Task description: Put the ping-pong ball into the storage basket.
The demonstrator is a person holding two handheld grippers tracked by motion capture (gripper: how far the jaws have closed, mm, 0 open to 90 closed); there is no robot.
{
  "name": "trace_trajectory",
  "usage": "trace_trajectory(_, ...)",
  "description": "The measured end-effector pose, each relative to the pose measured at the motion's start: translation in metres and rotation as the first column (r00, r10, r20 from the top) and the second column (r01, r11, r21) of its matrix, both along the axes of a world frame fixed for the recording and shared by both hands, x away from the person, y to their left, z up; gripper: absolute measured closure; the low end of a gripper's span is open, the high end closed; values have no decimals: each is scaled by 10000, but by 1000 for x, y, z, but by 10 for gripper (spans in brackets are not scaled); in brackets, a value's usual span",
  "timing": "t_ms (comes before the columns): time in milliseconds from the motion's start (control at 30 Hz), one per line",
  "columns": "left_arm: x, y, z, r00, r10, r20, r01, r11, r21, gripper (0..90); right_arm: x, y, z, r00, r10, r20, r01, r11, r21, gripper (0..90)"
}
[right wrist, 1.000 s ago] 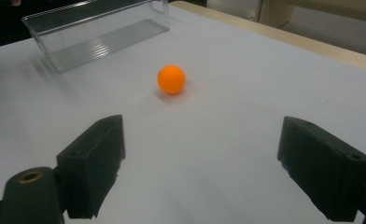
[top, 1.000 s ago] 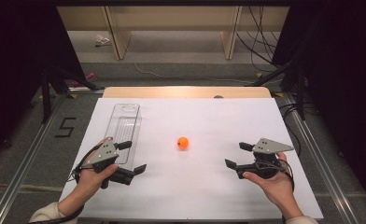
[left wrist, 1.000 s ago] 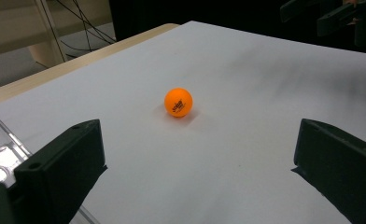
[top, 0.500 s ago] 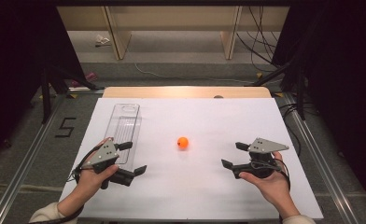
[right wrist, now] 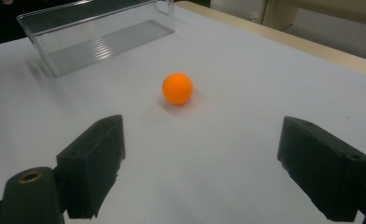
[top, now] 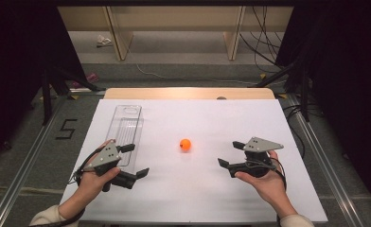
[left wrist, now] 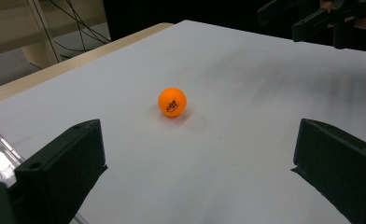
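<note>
Sliding leftward since a second ago, toward the orange ball [top: 185, 144]: the right gripper [top: 233, 154], now nearer the middle of the white table [top: 198, 198]. Staying put beside the clear plastic tray [top: 127, 124]: the left gripper [top: 135, 161].

Gripping from below and behind, both hands, forearms entering from the near edge, each gripper pointing inward at the ball. Standing wide apart, both pairs of jaws, holding nothing.

Resting alone on the bare tabletop between the two grippers, well apart from each, and to the right of the tray: the ball.

Showing in the left gripper view: dark print on the ball [left wrist: 172, 102], too small to read, and the right gripper farther off at the top right. Showing in the high view: a "5" [top: 66, 129] marked on the floor left of the table. Showing in the right gripper view: the ribbed floor of the tray [right wrist: 102, 39] behind the ball [right wrist: 177, 88].
</note>
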State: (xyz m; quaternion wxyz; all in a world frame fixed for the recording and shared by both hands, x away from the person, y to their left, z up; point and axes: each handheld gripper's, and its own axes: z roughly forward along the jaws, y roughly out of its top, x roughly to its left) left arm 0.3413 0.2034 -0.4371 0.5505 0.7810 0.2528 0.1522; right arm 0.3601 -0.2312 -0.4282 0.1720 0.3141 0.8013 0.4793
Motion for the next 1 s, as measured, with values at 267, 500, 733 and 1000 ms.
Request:
trace_trajectory(267, 0, 0, 0, 10000, -9, 29, 9, 10000, 12, 17, 6, 6, -2, 10000, 28, 10, -28, 10000, -32, 160)
trace_trajectory(500, 0, 0, 0, 10000, -19, 37, 19, 10000, -1, 18, 14, 17, -3, 9998, 181, 35, -180, 9998, -122, 160)
trace_trajectory(733, 0, 0, 1, 10000, -64, 49, 64, 10000, 5, 18, 20, 25, -4, 9996, 281, -13, -281, 9995, -141, 160)
trace_trajectory(1000, -1, 0, 1, 10000, -72, 55, 72, 10000, -2, 18, 26, 33, -6, 9992, 392, -35, -392, 9991, -183, 160)
